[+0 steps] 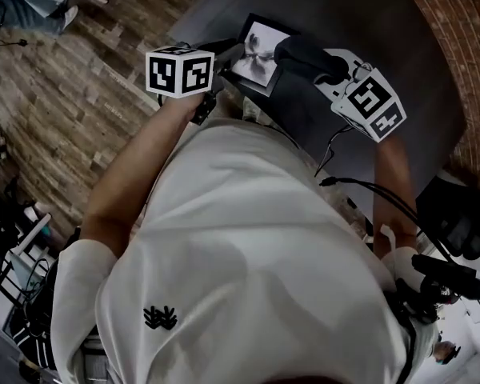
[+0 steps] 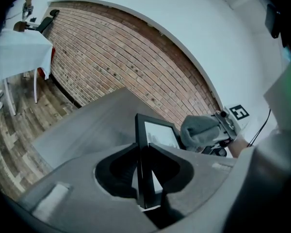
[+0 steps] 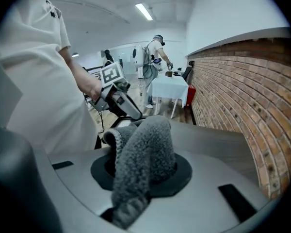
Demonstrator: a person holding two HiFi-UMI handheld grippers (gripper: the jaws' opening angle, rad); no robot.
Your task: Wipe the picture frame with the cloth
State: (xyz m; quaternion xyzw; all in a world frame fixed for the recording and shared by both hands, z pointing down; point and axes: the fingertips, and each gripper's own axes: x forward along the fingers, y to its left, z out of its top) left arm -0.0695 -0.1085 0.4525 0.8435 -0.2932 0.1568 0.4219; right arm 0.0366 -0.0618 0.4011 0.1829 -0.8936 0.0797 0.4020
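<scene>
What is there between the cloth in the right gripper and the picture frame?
Nothing: in the left gripper view the cloth sits right beside the picture frame, with no object between; whether they touch is unclear.

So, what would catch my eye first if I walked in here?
A black picture frame pinched by its edge in the left tongs, and a fluffy grey cloth bunched in the right tongs close by. Both are held over a dark grey table beside a brick wall.
</scene>
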